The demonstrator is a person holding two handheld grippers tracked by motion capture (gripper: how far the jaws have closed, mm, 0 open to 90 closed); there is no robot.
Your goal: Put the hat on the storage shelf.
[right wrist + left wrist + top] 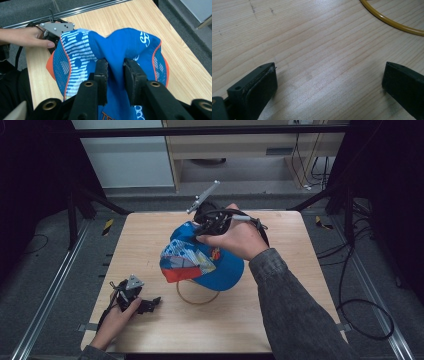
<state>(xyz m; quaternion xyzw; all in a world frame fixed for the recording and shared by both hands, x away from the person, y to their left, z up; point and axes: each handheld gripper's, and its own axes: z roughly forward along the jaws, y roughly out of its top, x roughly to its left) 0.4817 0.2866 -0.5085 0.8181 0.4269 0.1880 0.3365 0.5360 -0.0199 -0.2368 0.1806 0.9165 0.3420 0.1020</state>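
A pale wooden desk (280, 320) is seen from above. Over its middle a blue cap (202, 257) with an orange brim is held up; a fold of its fabric is pinched between the jaws of the right gripper (115, 72). A yellow ring (196, 299) lies beneath the cap. The left gripper (329, 82) is rested at the near-left corner, jaws spread wide over bare wood.

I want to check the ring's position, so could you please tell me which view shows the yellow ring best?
The high view: the ring lies on the table, partly under the cap. The left gripper view catches an arc of it beyond the open left hand-held gripper.
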